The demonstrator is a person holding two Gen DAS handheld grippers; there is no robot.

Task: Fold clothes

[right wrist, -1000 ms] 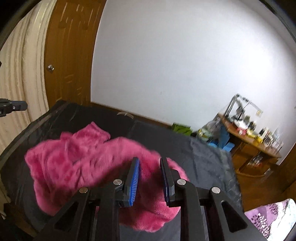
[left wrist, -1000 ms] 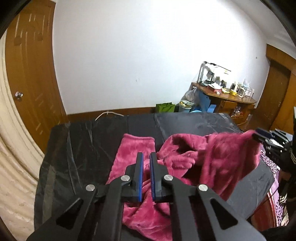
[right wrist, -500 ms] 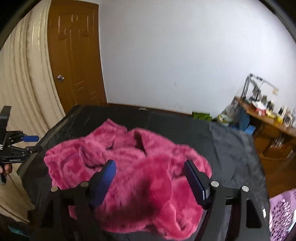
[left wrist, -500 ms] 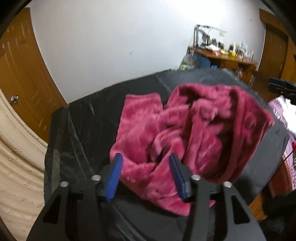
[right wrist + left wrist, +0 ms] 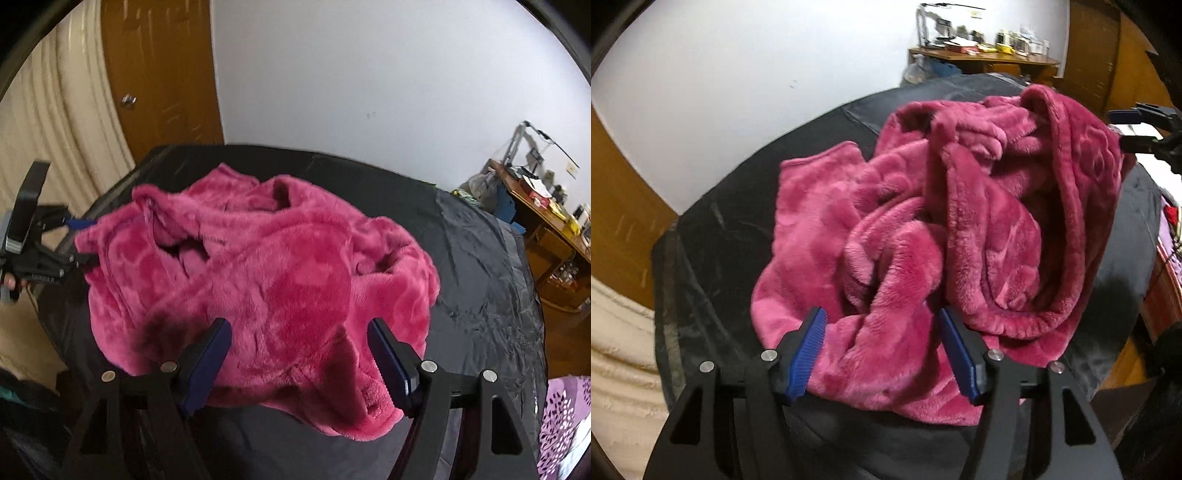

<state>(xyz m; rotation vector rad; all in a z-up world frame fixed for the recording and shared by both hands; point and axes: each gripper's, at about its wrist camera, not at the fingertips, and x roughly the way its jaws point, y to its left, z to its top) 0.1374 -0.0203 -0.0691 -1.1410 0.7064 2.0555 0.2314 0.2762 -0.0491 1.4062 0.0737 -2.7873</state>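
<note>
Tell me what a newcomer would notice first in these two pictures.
A crumpled magenta fleece garment heaped in the middle of a black-covered table. Just in front of it hang the left gripper, jaws opening, and the right gripper, open; fleece shows between each pair of blue pads, unpinched. Behind stand a white wall and a wooden door.

A table draped in a wrinkled black sheet (image 5: 476, 280) fills my view, its cloth creased and faintly shiny, with a seam running across the far right part. On it lies one thing only: a crumpled magenta fleece garment (image 5: 266, 273), heaped in thick folds near the middle and reaching toward my edge. From my left side, the same garment (image 5: 923, 236) shows one flat panel spread toward the far left of the sheet (image 5: 713, 251), while the bunched rolls pile up on the right.
</note>
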